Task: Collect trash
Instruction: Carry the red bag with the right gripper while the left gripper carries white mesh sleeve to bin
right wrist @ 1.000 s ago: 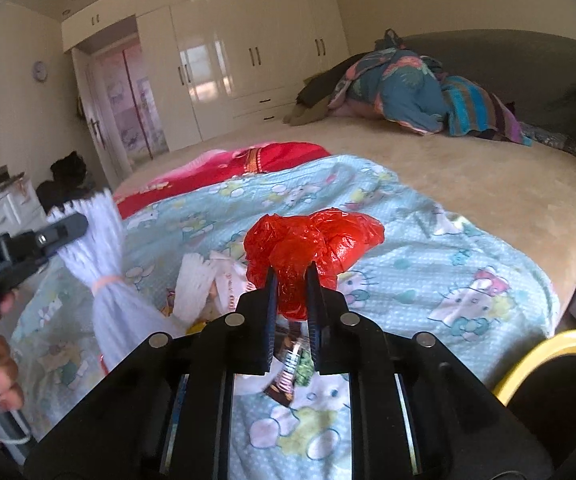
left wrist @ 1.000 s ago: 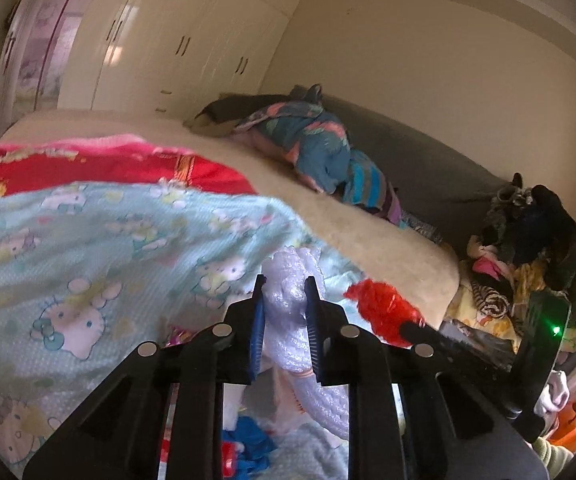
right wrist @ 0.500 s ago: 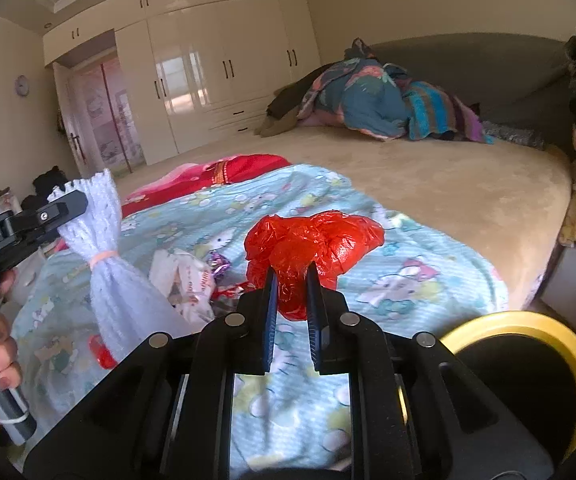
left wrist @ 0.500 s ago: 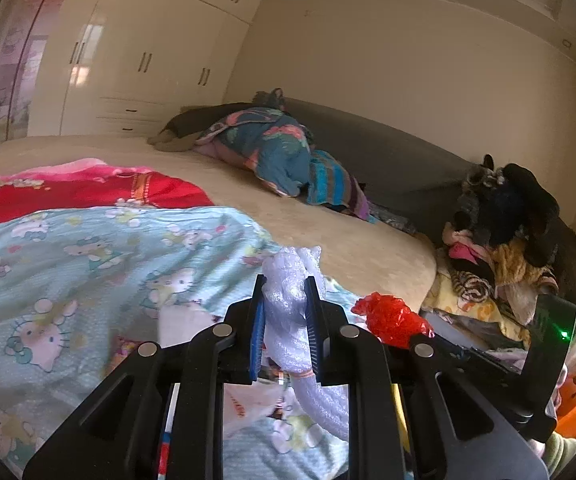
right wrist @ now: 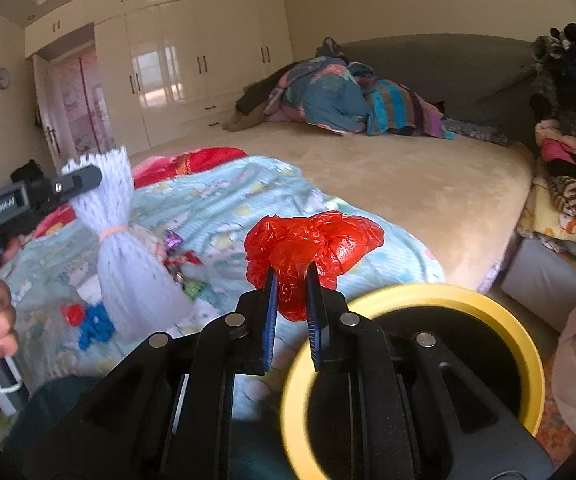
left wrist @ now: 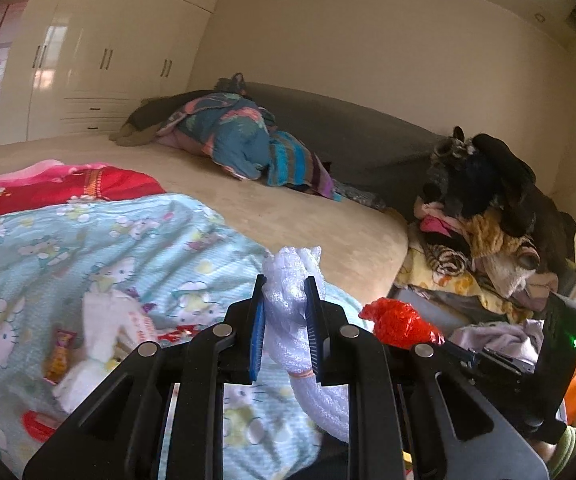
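Bin (right wrist: 526,344) with a yellow rim sits on the floor right at the foot of the bed (right wrist: 428,176), its inside dark, so can't tell what's in it. The right gripper (right wrist: 291,300) is clamped on a crumpled red plastic bag (right wrist: 312,244), held up just above and behind the bin's rim, the bulk bulging up past the fingertips. The left gripper (left wrist: 284,312) is clenched on a white foam net bundle (left wrist: 294,292); its long axis runs roughly upright, frilly end up, tail hanging below the fingers. Wrappers (right wrist: 179,264) are scattered on the Hello Kitty blanket (left wrist: 87,248).
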### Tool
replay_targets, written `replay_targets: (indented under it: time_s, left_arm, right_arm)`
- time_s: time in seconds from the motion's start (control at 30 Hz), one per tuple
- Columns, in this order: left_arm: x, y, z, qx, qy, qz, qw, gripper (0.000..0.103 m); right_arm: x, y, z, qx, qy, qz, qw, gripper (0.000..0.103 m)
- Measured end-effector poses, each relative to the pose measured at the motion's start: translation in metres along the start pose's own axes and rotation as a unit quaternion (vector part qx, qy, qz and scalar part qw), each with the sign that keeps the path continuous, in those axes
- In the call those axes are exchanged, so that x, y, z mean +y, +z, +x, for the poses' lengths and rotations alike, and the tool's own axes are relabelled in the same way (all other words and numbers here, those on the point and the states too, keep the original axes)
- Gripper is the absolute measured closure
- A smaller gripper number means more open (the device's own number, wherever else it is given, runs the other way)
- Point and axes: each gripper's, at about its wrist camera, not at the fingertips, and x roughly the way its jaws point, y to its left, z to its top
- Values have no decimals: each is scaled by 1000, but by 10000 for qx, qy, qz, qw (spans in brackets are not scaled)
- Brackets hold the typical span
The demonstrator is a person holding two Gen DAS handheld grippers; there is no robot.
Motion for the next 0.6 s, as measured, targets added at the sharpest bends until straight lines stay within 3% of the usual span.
replay_targets:
  time_s: [0.6]
  left_arm:
    - [-76, -27, 33, 369, -451, 612, 9964, 85]
  right_arm:
    - [-53, -50, -30, 462, -442, 191, 9978, 94]
